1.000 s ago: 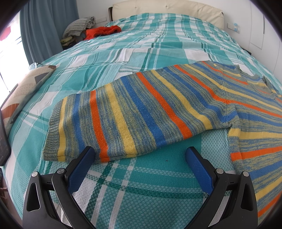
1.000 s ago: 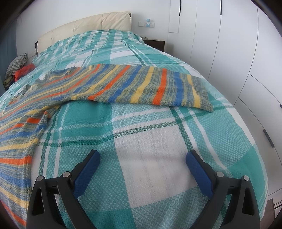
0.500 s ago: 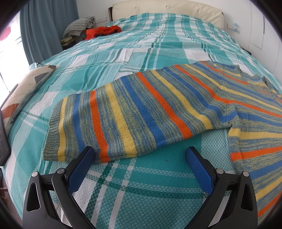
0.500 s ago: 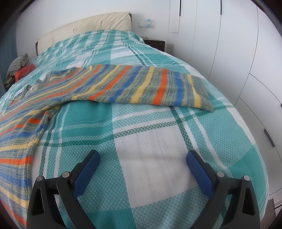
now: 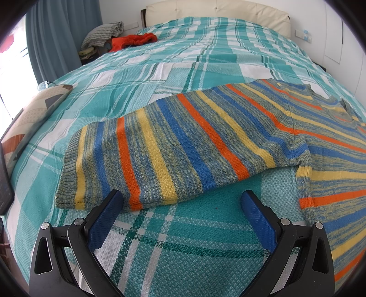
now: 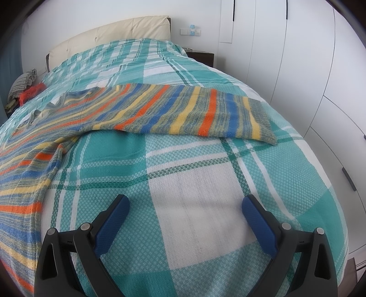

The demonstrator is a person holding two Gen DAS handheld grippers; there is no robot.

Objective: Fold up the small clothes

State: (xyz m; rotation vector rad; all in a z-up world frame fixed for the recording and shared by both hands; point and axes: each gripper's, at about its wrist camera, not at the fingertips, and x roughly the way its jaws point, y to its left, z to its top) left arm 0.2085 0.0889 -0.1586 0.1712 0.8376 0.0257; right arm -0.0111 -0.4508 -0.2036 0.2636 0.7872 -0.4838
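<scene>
Nothing has moved since the earlier frames; both views match. Striped sweater (image 5: pixel 205 146) lies flat on the plaid bedspread (image 5: pixel 183 233), sleeves spread out to each side. Left gripper (image 5: pixel 180 205) sits low over the bedspread with jaws released, its left fingertip (image 5: pixel 112 201) just at the near edge of one sleeve. Right gripper (image 6: pixel 185 210) is also spread wide, empty, over bare bedspread, well apart from the other sleeve (image 6: pixel 205 114). Red garment (image 5: pixel 132 41) lies near the headboard (image 5: pixel 217 9).
</scene>
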